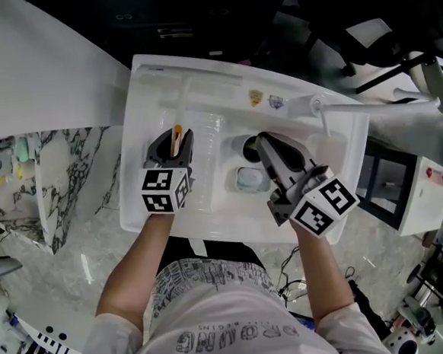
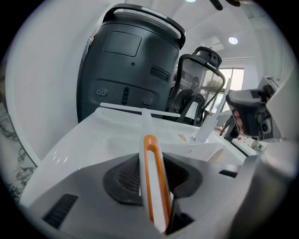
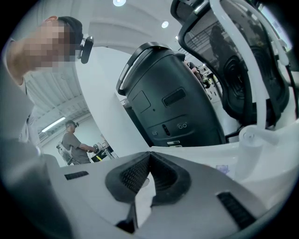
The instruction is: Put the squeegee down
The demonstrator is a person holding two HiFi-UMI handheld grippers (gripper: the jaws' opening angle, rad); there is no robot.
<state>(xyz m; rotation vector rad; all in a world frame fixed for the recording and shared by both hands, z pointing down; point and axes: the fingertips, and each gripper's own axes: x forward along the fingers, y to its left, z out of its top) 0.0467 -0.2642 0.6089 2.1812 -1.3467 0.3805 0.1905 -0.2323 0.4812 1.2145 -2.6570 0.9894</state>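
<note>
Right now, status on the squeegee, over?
Left gripper shut on squeegee, over white sink. Right gripper shut, empty. Small container in sink, near right gripper.

Head view looks steeply down on a white moulded basin [image 1: 153, 86]; both gripper views skim it closely, seemingly facing one dark rounded casing [image 2: 126, 70].

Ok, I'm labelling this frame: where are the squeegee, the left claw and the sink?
squeegee [image 2: 149, 140], left gripper view, top of its orange handle loop
left claw [image 1: 174, 138], head view, midway between its fingertips
sink [image 1: 132, 172], head view, bare left rim
</note>
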